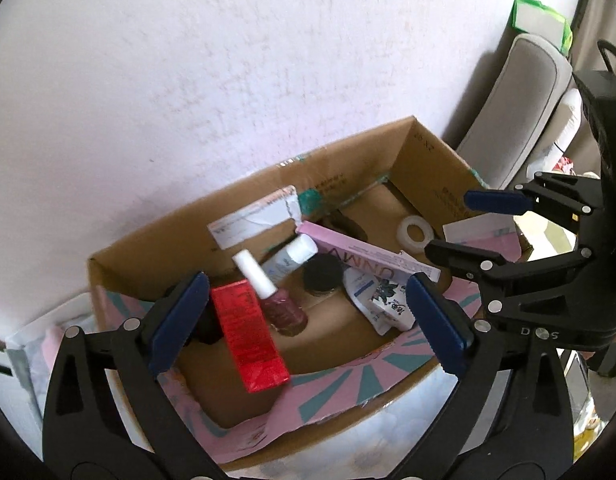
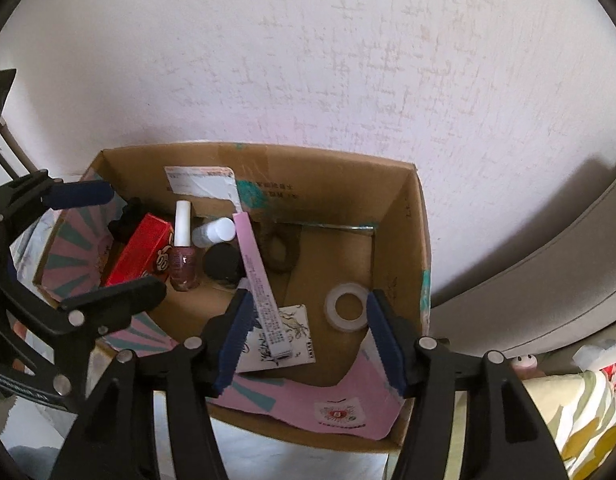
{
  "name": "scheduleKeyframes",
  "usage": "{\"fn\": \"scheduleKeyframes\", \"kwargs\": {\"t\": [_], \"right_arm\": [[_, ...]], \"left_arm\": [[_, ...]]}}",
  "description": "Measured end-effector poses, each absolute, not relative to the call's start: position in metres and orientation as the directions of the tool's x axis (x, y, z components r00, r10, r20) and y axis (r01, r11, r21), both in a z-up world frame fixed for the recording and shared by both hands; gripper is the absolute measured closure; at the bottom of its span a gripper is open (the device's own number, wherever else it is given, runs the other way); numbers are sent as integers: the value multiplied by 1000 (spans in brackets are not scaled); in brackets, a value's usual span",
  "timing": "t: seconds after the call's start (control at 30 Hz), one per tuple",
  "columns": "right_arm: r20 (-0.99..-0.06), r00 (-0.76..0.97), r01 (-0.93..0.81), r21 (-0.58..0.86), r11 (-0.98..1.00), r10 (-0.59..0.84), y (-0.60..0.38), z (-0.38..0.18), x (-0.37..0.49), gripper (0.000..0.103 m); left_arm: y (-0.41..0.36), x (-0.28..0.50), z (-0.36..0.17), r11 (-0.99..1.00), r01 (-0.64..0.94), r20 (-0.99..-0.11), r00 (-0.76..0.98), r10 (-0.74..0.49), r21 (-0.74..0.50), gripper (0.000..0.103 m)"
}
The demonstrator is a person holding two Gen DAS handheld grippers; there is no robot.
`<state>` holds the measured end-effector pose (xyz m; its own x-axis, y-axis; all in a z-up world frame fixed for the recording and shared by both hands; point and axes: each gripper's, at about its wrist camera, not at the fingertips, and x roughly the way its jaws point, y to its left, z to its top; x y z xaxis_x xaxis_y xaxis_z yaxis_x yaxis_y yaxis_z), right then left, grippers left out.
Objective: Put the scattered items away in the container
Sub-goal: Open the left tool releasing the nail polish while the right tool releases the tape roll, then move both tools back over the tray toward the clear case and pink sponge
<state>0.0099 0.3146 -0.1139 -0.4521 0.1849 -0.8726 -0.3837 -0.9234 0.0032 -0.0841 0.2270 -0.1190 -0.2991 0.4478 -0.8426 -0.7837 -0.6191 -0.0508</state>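
- Both grippers hang over the cardboard box [image 2: 408, 216], nothing held.
- Left gripper [image 1: 304, 320] jaws wide, red carton [image 1: 248, 336] below, long axis up-frame.
- Right gripper [image 2: 308, 340] half open, tape roll [image 2: 346, 307] between its fingers, lower right.

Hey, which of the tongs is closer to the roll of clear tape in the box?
Right. The right tongs hover open just above the tape roll, which shows between their fingers. The left tongs hover open over the red box at the other end.
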Motion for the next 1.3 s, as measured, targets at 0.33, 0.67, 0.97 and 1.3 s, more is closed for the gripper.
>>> {"fn": "scheduleKeyframes", "kwargs": {"t": [0.33,0.67,0.97,1.3], "right_arm": [[-851,-484,-364,-14,-931,202,285,-101,0,48],[-819,-549,-302,6,-953,168,230,-79,-31,48],[-790,-605,-184,18,-983,99,175,-55,-79,44],[-797,-603,-86,58,-995,5,126,-50,-132,41]], "left_arm": [[173,-87,-78,-664,-747,-801,-374,468,-39,3],[73,-108,-58,-781,-625,-787,-473,395,-16,1],[-25,-132,-68,-881,-472,-816,-515,263,14,1],[-74,-144,-111,-912,-411,-854,-477,205,10,1]]}}
